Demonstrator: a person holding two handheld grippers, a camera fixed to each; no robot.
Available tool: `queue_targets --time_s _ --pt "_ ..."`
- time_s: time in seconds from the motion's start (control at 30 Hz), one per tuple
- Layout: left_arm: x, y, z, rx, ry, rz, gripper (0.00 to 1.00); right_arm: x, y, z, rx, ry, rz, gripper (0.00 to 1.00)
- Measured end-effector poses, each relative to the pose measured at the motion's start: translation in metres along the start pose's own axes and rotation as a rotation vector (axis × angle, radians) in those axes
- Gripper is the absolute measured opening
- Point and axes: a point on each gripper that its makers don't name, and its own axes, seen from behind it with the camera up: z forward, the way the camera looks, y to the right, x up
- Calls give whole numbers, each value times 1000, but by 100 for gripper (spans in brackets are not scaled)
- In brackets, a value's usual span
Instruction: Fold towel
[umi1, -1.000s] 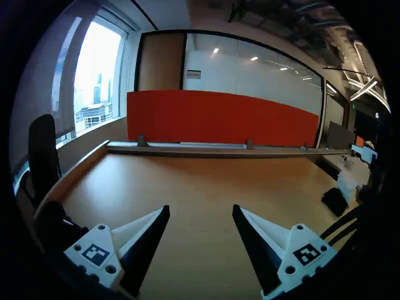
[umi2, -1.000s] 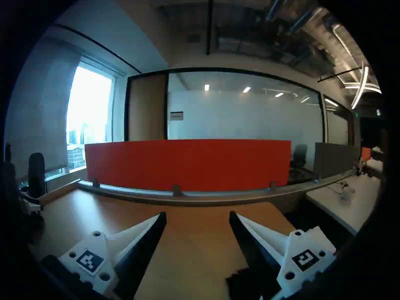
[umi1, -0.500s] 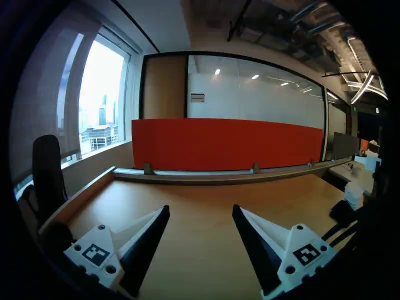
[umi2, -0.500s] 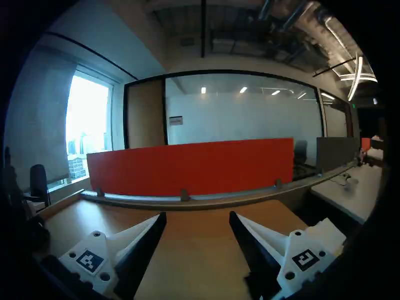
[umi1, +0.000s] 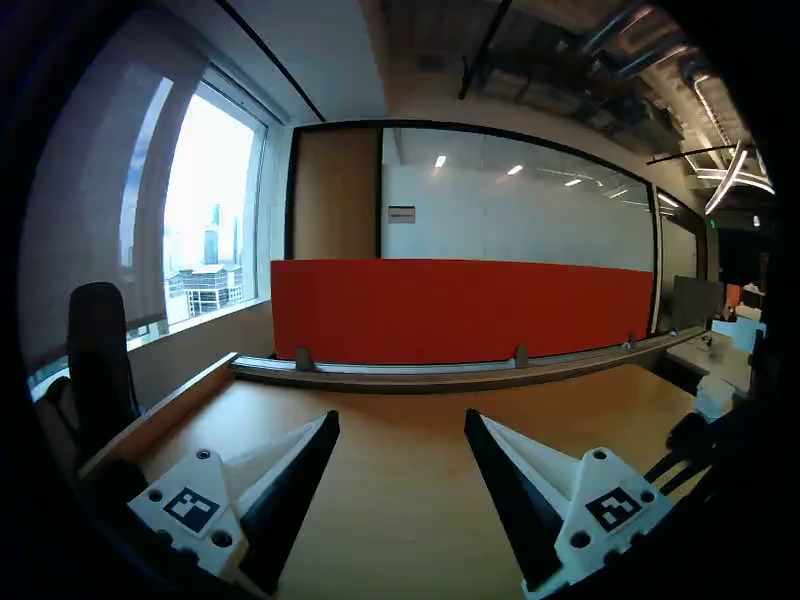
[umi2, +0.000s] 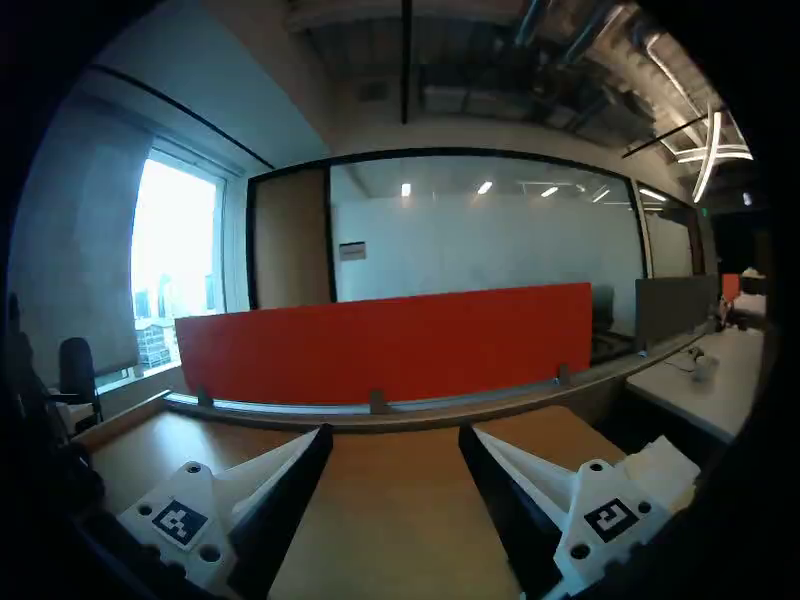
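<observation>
One desk (umi1: 400, 500), one orange partition (umi1: 460, 310)

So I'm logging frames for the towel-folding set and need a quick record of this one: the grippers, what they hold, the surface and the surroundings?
left gripper: open, holding nothing
right gripper: open, holding nothing
surface: wooden desk, ahead of and below both grippers
behind desk: red partition along the far edge, glass wall beyond it
side: bright window, with a dark chair at the desk's end below it
</observation>
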Motion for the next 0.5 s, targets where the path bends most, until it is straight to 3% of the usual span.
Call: queue_targets --time_s 0.5 --pt "-9 -6 0 -10 8 -6 93 0 3 -3 -32 4 -2 99"
